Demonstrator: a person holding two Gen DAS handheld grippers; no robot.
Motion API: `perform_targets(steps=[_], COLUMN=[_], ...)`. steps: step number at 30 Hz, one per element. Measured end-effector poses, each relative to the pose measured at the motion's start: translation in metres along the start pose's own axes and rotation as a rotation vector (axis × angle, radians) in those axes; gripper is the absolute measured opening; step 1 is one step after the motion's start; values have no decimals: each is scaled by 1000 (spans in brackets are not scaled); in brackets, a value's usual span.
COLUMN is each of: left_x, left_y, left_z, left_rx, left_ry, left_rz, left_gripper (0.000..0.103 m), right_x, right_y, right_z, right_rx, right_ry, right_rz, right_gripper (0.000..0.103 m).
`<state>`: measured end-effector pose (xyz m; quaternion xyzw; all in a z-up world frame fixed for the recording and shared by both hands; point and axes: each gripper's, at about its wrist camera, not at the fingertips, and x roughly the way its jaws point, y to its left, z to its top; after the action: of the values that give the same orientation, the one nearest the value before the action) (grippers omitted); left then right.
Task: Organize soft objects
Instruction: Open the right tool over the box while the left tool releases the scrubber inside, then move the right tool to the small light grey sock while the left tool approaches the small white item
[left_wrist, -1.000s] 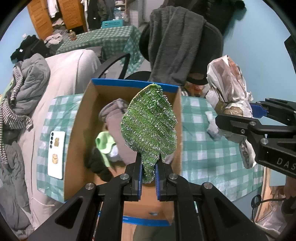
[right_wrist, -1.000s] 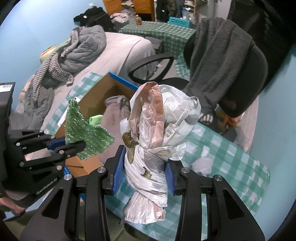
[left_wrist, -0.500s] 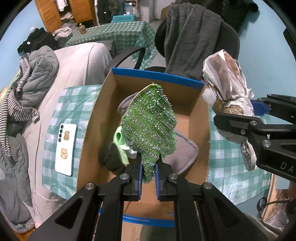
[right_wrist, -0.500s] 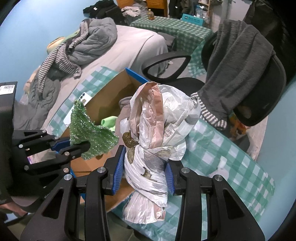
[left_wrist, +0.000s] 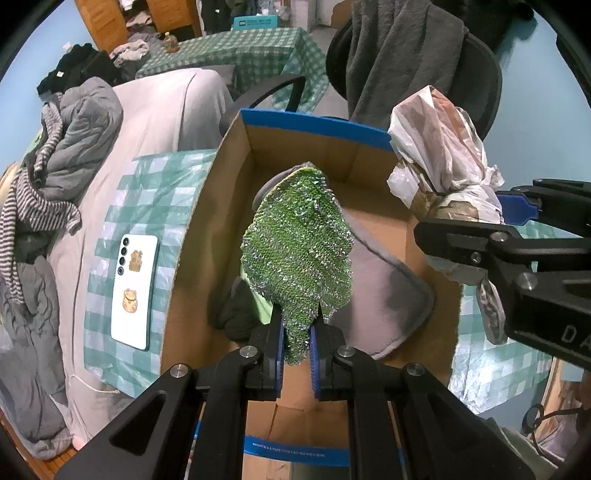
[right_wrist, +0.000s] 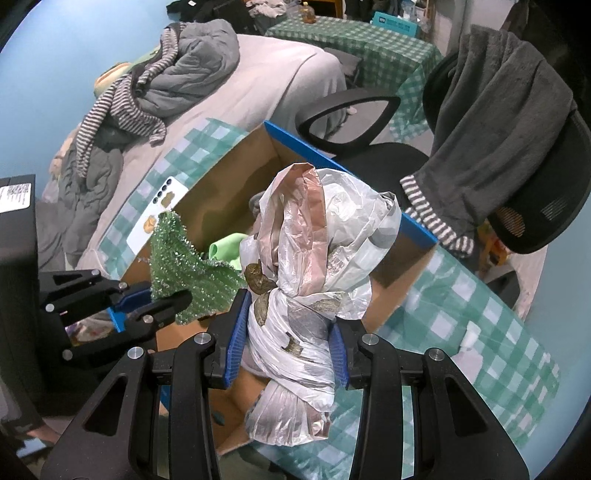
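**Operator:** Over the cardboard box (left_wrist: 207, 236), both of my tools are loaded. Left tool (left_wrist: 297, 341) is clenched on the lower tip of the green sequinned cloth (left_wrist: 299, 254); the cloth stands up from the jaws, long axis running away from the tool toward the far wall of the box. Right tool (right_wrist: 286, 341) is grasping the knotted plastic bag bundle (right_wrist: 314, 266) around its waist, bundle upright between the pads.

**Checker:** Which load sits nearer the drop zone?

**Operator:** The cloth, in my judgement. In the left wrist view, the left tool points steeply down into the open box, directly above the grey pad (left_wrist: 384, 288) and the dark and lime garments lying on the box floor. The bundle hangs at the right-hand wall of the box, partly over the rim and partly over the checked table (right_wrist: 480, 332).

**Checker:** Obstructions?

**Operator:** White phone (left_wrist: 135, 291) lies on the table, left of the box, well apart from both tools. Right tool appears at the right edge of the left wrist view, beside the cloth but not touching it.

**Checker:** Recommended next move?

**Operator:** Lower the left tool and let the cloth go first. Shift the right tool inward over the box before freeing the bundle, or it may catch the rim.
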<state>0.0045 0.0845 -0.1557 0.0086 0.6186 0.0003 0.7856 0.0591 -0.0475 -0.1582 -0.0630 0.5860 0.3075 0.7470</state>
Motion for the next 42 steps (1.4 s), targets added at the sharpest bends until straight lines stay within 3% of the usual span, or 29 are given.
perform_targets(steps=[7, 9, 11, 13, 16, 23, 26, 42], left_x=[10, 11, 11, 7, 5, -1, -5, -12], left_y=[6, 7, 8, 8, 10, 5, -1, -47], left_z=[2, 2, 1, 1, 2, 8, 11, 31], left_rx=[-22, -29, -36, -40, -45, -35, -25, 65], left_ry=[24, 33, 37, 27, 27, 14, 0, -23], left_rz=[33, 40, 49, 58, 52, 44, 39, 15], left_gripper=[11, 17, 30, 31, 31, 33, 44, 47], right_x=[14, 16, 17, 16, 12, 0, -5, -23], right_y=[-2, -1, -2, -2, -4, -16, -21, -66], right_z=[7, 7, 7, 7, 6, 4, 3, -16], right_rx=[18, 18, 23, 25, 26, 52, 55, 115], right_ry=[22, 22, 24, 19, 9, -7, -8, -5], right_rz=[22, 21, 22, 16, 5, -11, -20, -65], right_gripper=[42, 42, 46, 57, 64, 64, 65, 65])
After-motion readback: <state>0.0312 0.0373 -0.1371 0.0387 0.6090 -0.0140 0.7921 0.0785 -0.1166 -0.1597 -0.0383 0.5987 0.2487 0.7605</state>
